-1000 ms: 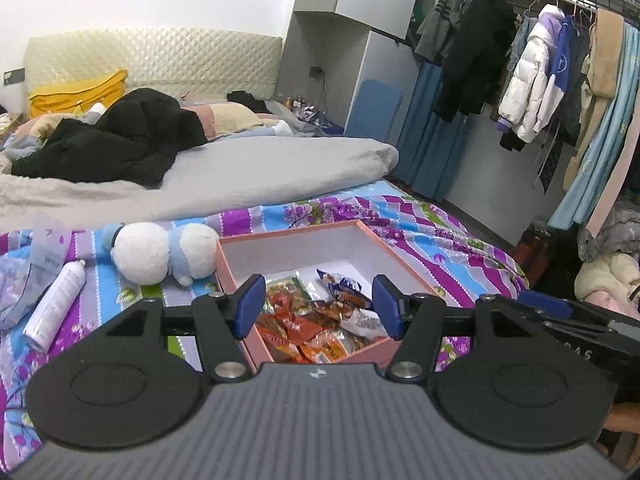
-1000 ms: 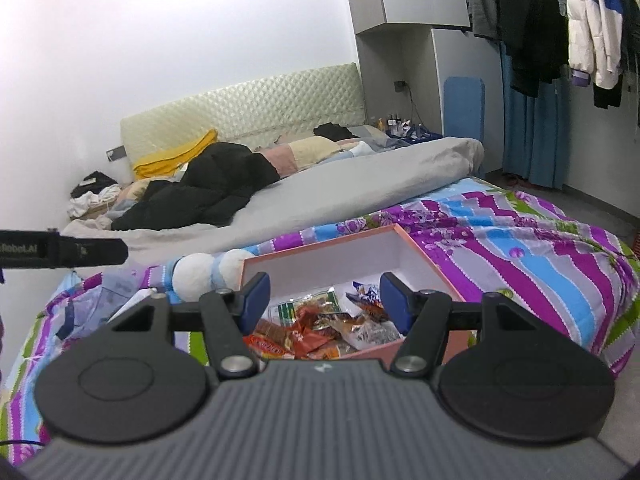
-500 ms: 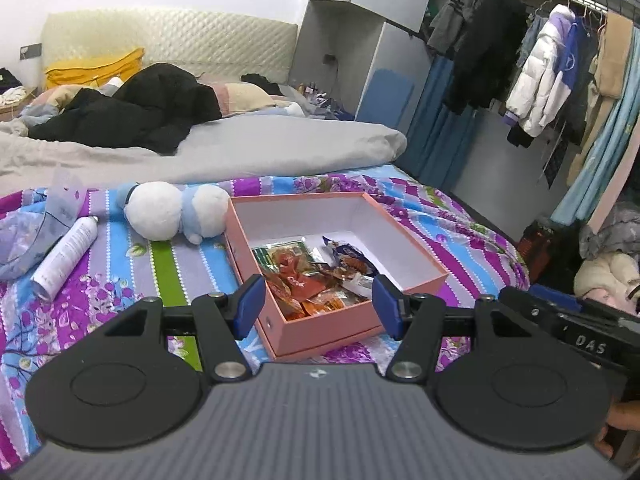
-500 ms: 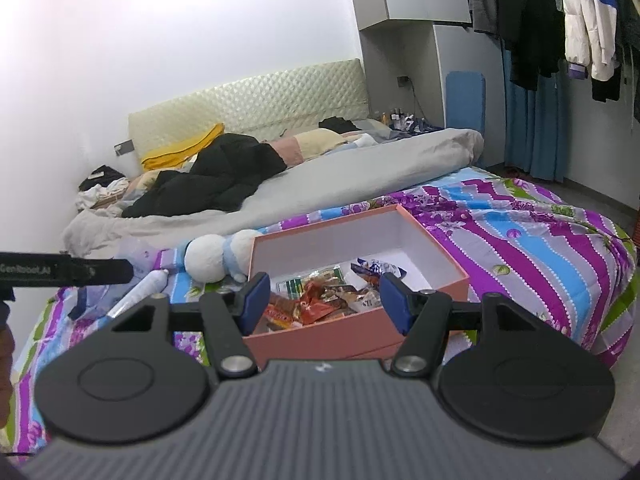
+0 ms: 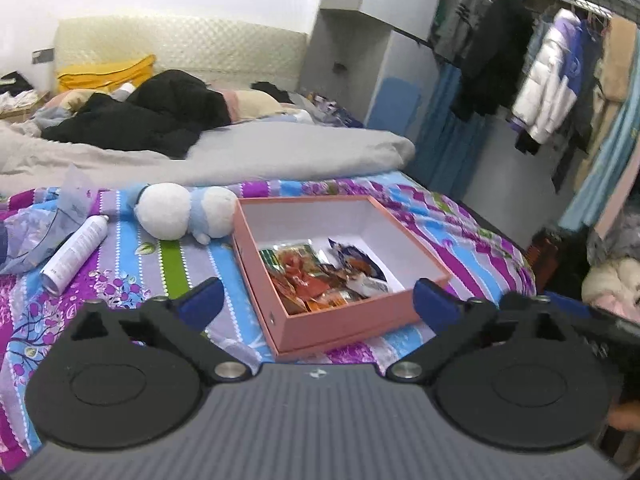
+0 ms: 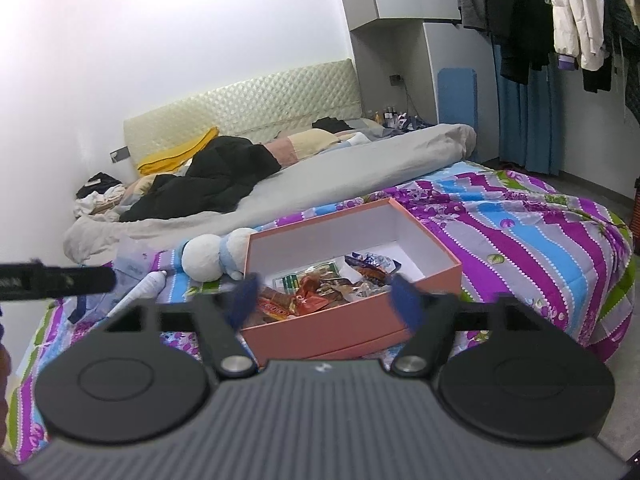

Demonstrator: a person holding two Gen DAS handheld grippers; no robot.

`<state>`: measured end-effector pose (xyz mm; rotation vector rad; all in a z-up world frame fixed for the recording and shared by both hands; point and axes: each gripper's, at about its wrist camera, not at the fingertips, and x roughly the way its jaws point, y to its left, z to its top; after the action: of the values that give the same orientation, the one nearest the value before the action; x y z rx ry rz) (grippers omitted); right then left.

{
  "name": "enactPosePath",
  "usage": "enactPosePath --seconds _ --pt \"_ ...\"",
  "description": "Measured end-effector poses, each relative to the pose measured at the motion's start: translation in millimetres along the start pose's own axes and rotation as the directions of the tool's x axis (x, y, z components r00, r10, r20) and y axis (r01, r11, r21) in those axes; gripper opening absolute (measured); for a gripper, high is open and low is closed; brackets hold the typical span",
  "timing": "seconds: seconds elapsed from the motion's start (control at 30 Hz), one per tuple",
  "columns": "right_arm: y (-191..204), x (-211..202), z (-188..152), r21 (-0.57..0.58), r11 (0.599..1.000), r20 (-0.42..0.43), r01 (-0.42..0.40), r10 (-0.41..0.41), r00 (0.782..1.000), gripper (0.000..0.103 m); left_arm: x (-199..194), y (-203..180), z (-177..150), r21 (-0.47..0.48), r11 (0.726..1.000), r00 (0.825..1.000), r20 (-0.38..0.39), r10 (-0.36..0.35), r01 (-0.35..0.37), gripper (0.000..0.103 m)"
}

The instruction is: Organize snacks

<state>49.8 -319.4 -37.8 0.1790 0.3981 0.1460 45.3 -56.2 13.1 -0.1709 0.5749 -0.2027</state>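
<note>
An open pink box [image 5: 348,322] with a white inside lies on the striped bedspread; it also shows in the right wrist view [image 6: 332,330]. Several snack packets [image 5: 320,276] are heaped in its near half, also seen from the right [image 6: 320,286]. My left gripper [image 5: 318,306] is open and empty, held back from the box's near edge. My right gripper [image 6: 324,300] is open and empty, above the box's near wall. The left gripper's body shows as a black bar [image 6: 52,282] at the left of the right wrist view.
A white and blue plush toy [image 5: 186,216] lies left of the box. A white spray can [image 5: 74,254] and crumpled plastic [image 5: 44,224] lie further left. A grey duvet [image 5: 240,156] and black clothes [image 5: 152,120] cover the far bed. Hanging clothes [image 5: 560,80] fill the right side.
Both grippers have pulled back and risen, so the whole box and more bedspread show. The jaws of both have opened wider. The box and snacks have not moved.
</note>
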Motion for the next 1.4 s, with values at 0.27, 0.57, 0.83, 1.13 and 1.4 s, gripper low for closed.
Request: enactPosePath --seconds 0.27,0.57,0.83,1.13,1.4 --pt "-2.8 -0.7 0.1 -0.015 1.000 0.001 0.017 -0.017 1.000 0.103 4.5 5.9 10.9 -0.019 0.999 0.999 -0.010 0.031 -0.031 0.103" --pt "-6.6 -2.2 -0.7 -0.001 0.999 0.006 0.033 -0.033 0.999 0.103 3.8 -1.7 10.7 0.000 0.999 0.999 -0.011 0.050 -0.050 0.103" --pt "-6.6 -0.9 -3.0 0.005 1.000 -0.002 0.026 -0.026 1.000 0.103 6.8 -1.7 11.2 -0.007 0.998 0.998 -0.020 0.059 -0.059 0.103" --pt "-9.5 -2.4 -1.4 0.032 0.999 0.013 0.029 -0.029 0.999 0.103 7.6 -4.8 7.6 0.008 0.999 0.998 -0.030 0.050 -0.050 0.103" --pt "-10.0 -2.7 -0.7 0.036 0.999 0.016 0.035 -0.035 0.999 0.103 7.4 -8.6 5.1 0.022 0.999 0.998 -0.037 0.041 -0.040 0.103"
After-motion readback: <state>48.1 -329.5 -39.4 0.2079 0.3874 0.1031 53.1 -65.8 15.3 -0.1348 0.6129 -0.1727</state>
